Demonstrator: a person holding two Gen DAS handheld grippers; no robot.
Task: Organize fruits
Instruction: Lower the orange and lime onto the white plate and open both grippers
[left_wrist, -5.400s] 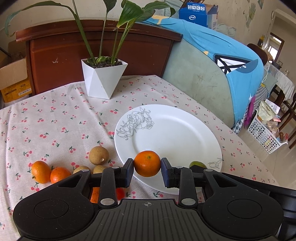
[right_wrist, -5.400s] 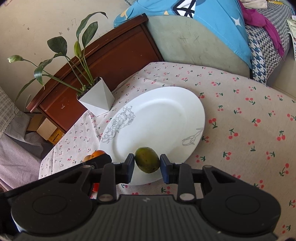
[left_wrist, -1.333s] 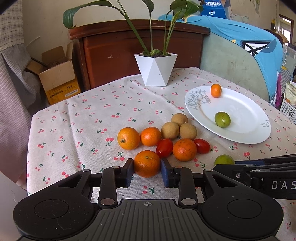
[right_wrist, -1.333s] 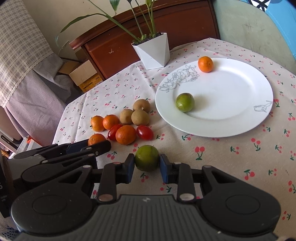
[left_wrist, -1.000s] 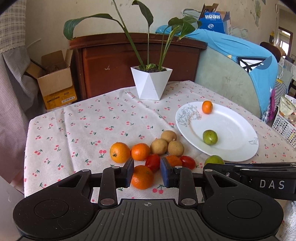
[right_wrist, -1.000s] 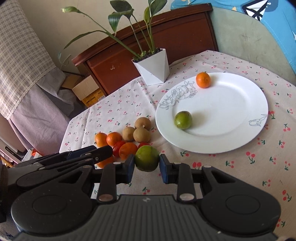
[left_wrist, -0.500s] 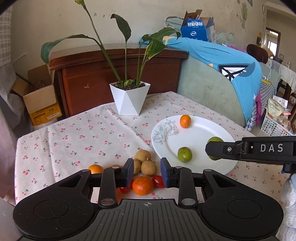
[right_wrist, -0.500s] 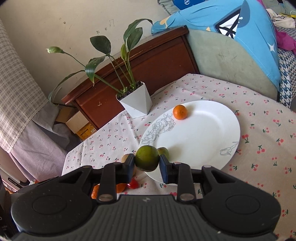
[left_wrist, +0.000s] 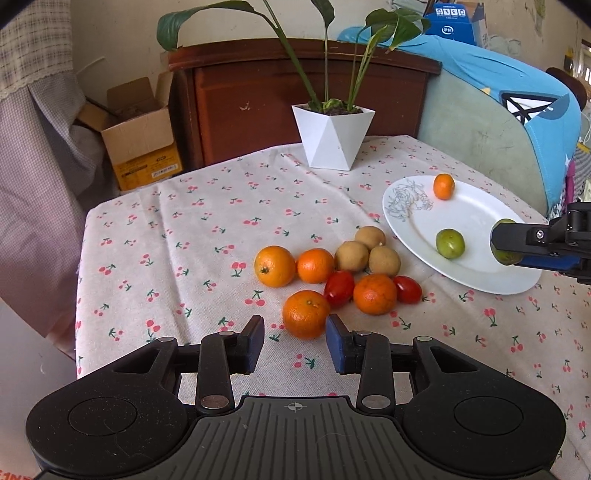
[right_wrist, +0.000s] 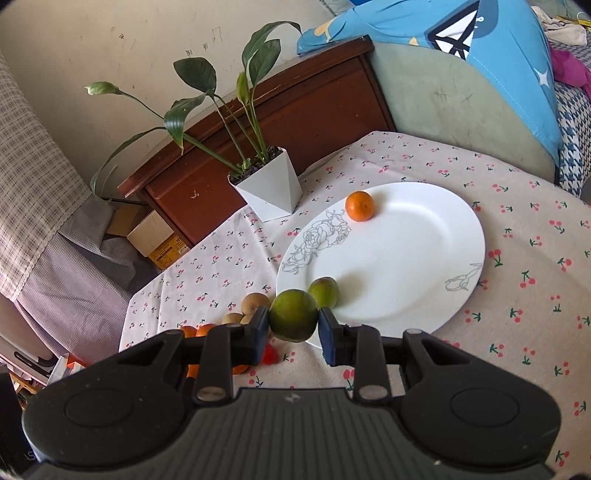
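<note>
A white plate (left_wrist: 476, 206) holds a small orange (left_wrist: 443, 186) and a green fruit (left_wrist: 449, 242). My right gripper (right_wrist: 293, 325) is shut on a second green fruit (right_wrist: 293, 314) and holds it over the plate's near-left rim (right_wrist: 476, 236); it also shows at the right edge of the left wrist view (left_wrist: 506, 246). My left gripper (left_wrist: 295, 341) is open and empty, just behind an orange (left_wrist: 306, 314) on the cloth. Beyond it lie more oranges (left_wrist: 275, 266), two red tomatoes (left_wrist: 339, 288) and three brown fruits (left_wrist: 351, 256).
A white plant pot (left_wrist: 332, 136) stands at the table's far side. The table's left edge (left_wrist: 83, 236) drops toward a cardboard box (left_wrist: 138, 144). A wooden cabinet (left_wrist: 295, 92) and a sofa with blue cloth (left_wrist: 517, 122) are behind.
My left gripper has dropped back low behind the near orange, jaws open. My right gripper carried the green fruit from the cloth up over the plate's rim.
</note>
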